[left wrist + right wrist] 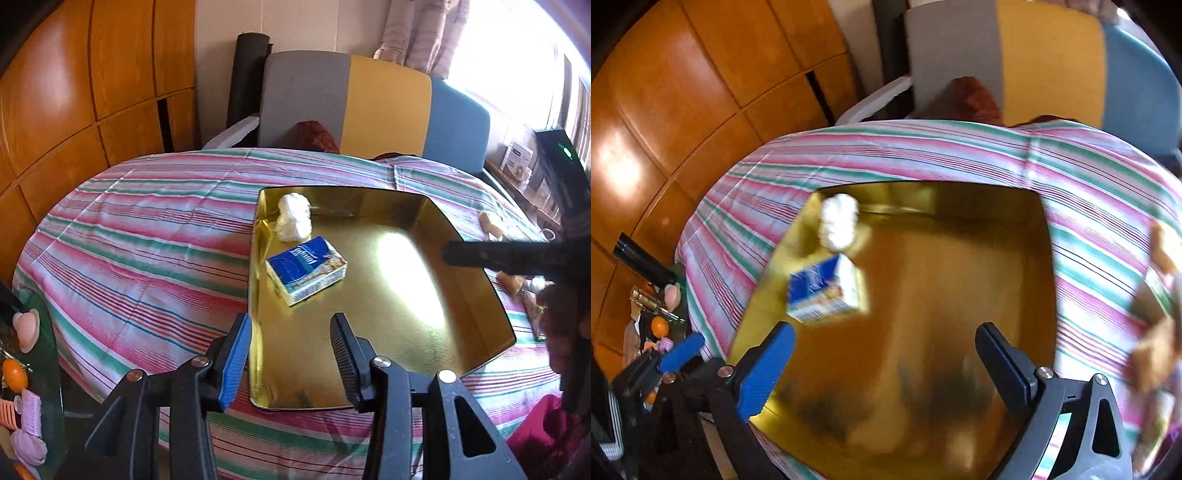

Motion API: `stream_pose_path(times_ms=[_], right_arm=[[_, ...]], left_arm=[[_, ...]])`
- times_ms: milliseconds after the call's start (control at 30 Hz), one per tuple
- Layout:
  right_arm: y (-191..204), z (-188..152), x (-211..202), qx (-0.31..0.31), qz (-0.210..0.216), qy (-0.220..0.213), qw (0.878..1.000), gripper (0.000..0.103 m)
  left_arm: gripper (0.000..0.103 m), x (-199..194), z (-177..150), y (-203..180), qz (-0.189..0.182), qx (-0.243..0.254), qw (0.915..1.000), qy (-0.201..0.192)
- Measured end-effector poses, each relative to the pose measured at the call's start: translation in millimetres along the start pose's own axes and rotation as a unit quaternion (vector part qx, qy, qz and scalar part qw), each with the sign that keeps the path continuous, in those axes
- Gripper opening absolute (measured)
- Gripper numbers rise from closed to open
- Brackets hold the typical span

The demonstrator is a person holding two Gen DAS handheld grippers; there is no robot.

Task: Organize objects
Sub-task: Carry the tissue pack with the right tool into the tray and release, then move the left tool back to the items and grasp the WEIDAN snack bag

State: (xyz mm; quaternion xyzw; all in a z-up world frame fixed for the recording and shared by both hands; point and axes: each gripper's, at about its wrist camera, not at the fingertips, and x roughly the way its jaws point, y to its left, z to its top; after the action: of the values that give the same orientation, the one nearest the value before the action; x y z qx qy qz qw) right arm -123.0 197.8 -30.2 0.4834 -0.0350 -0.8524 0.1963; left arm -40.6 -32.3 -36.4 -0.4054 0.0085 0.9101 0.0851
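Note:
A shallow gold tray (388,314) (942,295) lies on the striped cloth. In its far left part sit a white crumpled wad (294,216) (838,221) and a blue and white box (306,269) (825,291). My left gripper (291,354) hangs at the tray's near left corner. The rim runs between its jaws, close by the blue pad, and the black finger stands apart inside the tray. My right gripper (886,332) is open wide over the tray's near middle, with nothing between its fingers. One of its black fingers (498,256) reaches in from the right.
Tan lumps (491,223) (1156,354) lie on the cloth right of the tray. A low side table at the left holds an orange (14,374) and pink hair rollers (31,410). A colour-block chair (369,107) stands behind, wooden cabinets (74,92) to the left.

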Motion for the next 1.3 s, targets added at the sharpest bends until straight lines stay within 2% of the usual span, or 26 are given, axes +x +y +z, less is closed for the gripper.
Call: stream_pose_path(times_ms=[267, 467, 633, 733, 800, 833, 867, 900, 933, 1000, 1100, 1300], right_arm=[[-79.2, -42.6, -70.9, 0.039, -0.067, -0.028, 0.997, 0.101], [-160.7, -74.0, -134.1, 0.113, -0.140, -0.055, 0.982, 0.103], [-228.4, -109.2, -182.2, 0.201, -0.199, -0.087, 0.955, 0.103], [-269.1, -133.4, -203.9, 0.266, -0.238, -0.108, 0.928, 0.103], [-291.3, -150.6, -209.5, 0.306, -0.247, -0.117, 0.912, 0.103], [-300.3, -159.4, -209.1, 0.323, -0.247, -0.120, 0.906, 0.103], [-311.3, -168.5, -206.7, 0.356, -0.220, -0.116, 0.901, 0.103], [-321.4, -177.0, -209.2, 0.389, -0.174, -0.133, 0.895, 0.103], [-328.1, -183.3, -215.6, 0.407, -0.160, -0.155, 0.886, 0.103], [-335.4, -191.7, -222.4, 0.428, -0.140, -0.177, 0.875, 0.103], [-339.1, -195.4, -224.4, 0.442, -0.115, -0.188, 0.870, 0.103], [-335.6, -190.5, -224.3, 0.429, -0.109, -0.194, 0.876, 0.103]], left_arm=[[0.045, -5.8, 1.7, -19.4, -0.017, 0.019, 0.9997, -0.002], [0.045, -6.3, 2.5, -46.1, -0.050, 0.044, 0.9978, 0.007], [0.045, -6.6, 6.7, -72.4, -0.084, 0.066, 0.9942, 0.016], [0.045, -11.0, 10.1, -96.5, -0.103, 0.091, 0.9904, 0.011], [0.045, -13.2, 12.9, -114.2, -0.121, 0.108, 0.9866, 0.011], [0.045, -14.1, 13.9, -124.4, -0.130, 0.117, 0.9845, 0.011], [0.045, -14.8, 14.5, -135.3, -0.138, 0.128, 0.9820, 0.012], [0.045, -15.3, 14.5, -143.8, -0.144, 0.136, 0.9800, 0.013], [0.045, -15.1, 14.2, -154.0, -0.151, 0.143, 0.9779, 0.015], [0.045, -13.2, 13.6, -176.3, -0.169, 0.159, 0.9723, 0.025], [0.045, -11.1, 12.5, -207.0, -0.194, 0.181, 0.9634, 0.040], [0.045, 2.8, 0.5, -272.9, -0.237, 0.226, 0.9415, 0.080]])
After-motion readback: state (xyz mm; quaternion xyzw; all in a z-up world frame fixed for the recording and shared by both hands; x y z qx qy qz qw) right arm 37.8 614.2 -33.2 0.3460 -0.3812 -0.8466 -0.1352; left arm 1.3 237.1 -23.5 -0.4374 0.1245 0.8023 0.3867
